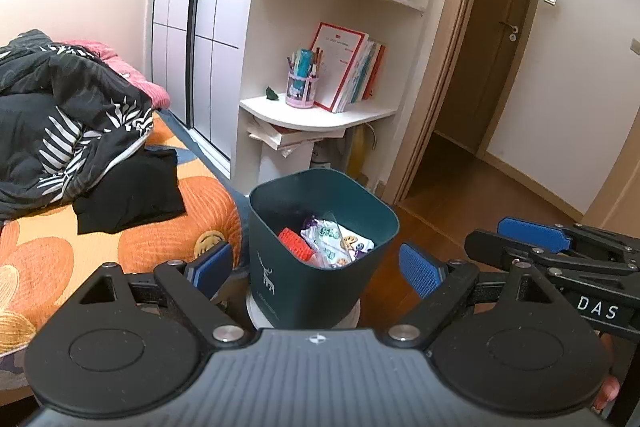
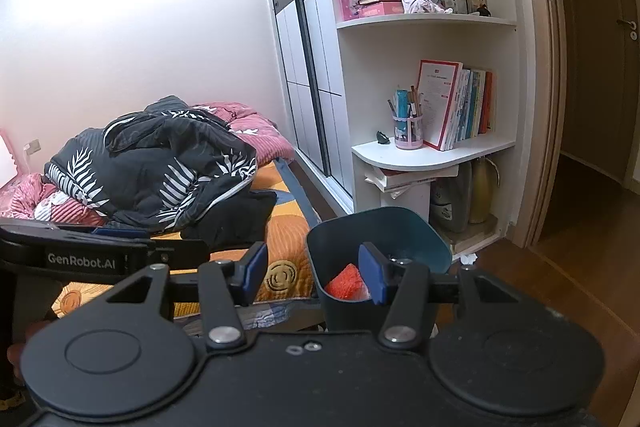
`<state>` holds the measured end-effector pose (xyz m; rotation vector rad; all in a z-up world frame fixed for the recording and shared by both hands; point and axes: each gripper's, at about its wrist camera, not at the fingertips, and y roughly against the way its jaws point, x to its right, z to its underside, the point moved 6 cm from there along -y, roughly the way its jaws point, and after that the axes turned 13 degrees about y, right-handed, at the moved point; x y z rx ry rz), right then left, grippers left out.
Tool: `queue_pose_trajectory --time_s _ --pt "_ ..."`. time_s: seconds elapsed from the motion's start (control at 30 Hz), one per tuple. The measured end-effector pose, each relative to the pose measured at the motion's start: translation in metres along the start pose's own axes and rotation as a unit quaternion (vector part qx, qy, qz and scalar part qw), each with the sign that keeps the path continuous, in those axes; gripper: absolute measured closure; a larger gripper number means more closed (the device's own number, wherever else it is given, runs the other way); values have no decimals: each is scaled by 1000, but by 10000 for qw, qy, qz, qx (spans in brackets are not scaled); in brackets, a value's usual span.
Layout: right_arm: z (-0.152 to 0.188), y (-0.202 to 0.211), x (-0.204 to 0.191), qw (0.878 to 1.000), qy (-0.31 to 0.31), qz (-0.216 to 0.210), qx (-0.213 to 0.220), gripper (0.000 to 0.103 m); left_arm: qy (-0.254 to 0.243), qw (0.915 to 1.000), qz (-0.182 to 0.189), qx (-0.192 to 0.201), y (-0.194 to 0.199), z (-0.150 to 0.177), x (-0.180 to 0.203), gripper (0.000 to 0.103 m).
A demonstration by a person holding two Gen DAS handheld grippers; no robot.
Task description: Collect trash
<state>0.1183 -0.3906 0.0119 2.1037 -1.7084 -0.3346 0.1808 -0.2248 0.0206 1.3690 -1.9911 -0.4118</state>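
Observation:
A dark teal trash bin (image 1: pixel 320 251) with a white deer print stands on a round white base just ahead of my left gripper (image 1: pixel 316 267). It holds a red ribbed piece (image 1: pixel 296 245) and crumpled printed wrappers (image 1: pixel 340 243). The left gripper is open and empty, its blue pads either side of the bin. My right gripper (image 2: pixel 314 273) is open and empty; its right finger (image 2: pixel 374 277) overlaps the bin (image 2: pixel 380 231), where the red piece (image 2: pixel 346 283) shows. The right gripper also appears in the left wrist view (image 1: pixel 532 239). A white crumpled scrap (image 2: pixel 468 259) lies on the floor by the bin.
A bed (image 1: pixel 120 239) with an orange flowered sheet, a black leaf-print duvet (image 1: pixel 60 123) and a folded black garment (image 1: pixel 132 195) lies to the left. A white corner shelf (image 1: pixel 320 111) with books and a pen cup stands behind the bin. An open doorway (image 1: pixel 480 107) is at the right.

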Motion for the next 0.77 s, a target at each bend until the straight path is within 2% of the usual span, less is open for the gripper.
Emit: queue_pose_trajectory --time_s 0.77 --pt "4 -3 -6 9999 19 -68 -108 52 126 9998 -75 116 6 0 -6 12"
